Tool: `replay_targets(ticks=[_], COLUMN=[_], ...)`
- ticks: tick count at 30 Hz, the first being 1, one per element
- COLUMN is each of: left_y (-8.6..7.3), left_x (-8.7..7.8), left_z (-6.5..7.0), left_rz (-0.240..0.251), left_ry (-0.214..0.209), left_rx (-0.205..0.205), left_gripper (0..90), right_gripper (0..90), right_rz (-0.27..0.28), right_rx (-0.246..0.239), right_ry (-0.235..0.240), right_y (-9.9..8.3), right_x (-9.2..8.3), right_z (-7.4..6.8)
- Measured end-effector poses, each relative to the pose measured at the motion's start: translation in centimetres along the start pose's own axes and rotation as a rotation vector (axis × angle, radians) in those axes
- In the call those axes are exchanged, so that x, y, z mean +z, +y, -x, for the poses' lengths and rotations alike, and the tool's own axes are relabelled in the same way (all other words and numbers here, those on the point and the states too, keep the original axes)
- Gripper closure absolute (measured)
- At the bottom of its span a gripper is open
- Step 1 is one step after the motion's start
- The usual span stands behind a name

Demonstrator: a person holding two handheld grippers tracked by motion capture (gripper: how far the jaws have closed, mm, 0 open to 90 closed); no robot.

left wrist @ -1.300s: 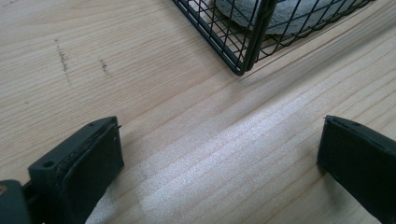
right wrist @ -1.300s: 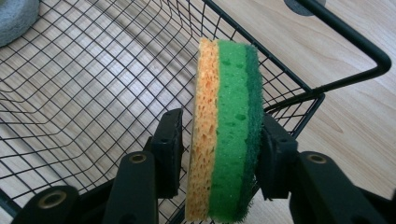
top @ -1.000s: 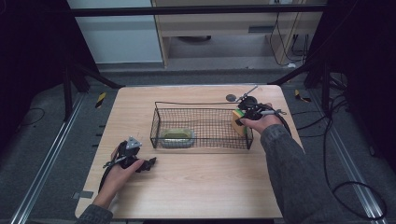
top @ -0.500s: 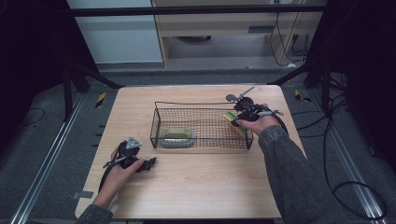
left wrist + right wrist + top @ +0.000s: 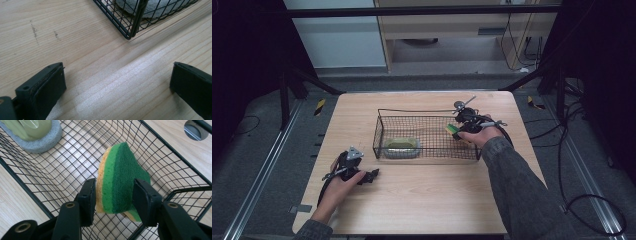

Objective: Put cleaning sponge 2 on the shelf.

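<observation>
Table: wooden table [image 5: 422, 200] with a broad bare stretch along its near side, between the two forearms; its far edge runs just behind the basket.
Basket: black wire basket [image 5: 427, 111] sits mid-table, toward the far side, with open wood on its left and right.
Basket contents: a grey pad with a pale green top [image 5: 401, 146] lies at its left end.
Right gripper: right gripper [image 5: 113, 195] reaches over the basket's right end, jaws pressed on a yellow and green sponge [image 5: 117, 182] held on edge above the wire floor, inside the walls.
Left gripper: left gripper [image 5: 357, 172] rests on the wood near the basket's near-left corner, jaws spread wide with only bare table between them.
Beyond basket: a small dark round disc [image 5: 196, 128] lies on the wood just outside the far right corner.
</observation>
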State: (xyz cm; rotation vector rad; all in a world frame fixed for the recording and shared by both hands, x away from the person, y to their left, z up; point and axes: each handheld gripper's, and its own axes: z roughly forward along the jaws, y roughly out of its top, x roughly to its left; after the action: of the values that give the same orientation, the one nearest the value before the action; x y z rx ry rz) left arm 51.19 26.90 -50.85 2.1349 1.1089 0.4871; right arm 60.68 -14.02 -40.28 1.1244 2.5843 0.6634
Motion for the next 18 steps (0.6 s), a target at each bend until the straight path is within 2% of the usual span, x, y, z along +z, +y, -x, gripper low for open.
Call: replay_targets(ticks=[8,18], left_y=[0.02,0.01], left_x=[0.01,0.01], left_z=[-0.03,-0.03], left_rz=[0.000,0.000], left_ry=[0.000,0.000], left_rx=[0.001,0.001], left_gripper=[0.0,0.0], right_gripper=[45.1,38.8], right_rz=[-0.018,0.022], right_rx=[0.006,0.019], right_ry=[0.031,0.005], right_y=[0.00,-0.50], right_x=[0.31,-0.59], right_z=[-0.33,-0.14])
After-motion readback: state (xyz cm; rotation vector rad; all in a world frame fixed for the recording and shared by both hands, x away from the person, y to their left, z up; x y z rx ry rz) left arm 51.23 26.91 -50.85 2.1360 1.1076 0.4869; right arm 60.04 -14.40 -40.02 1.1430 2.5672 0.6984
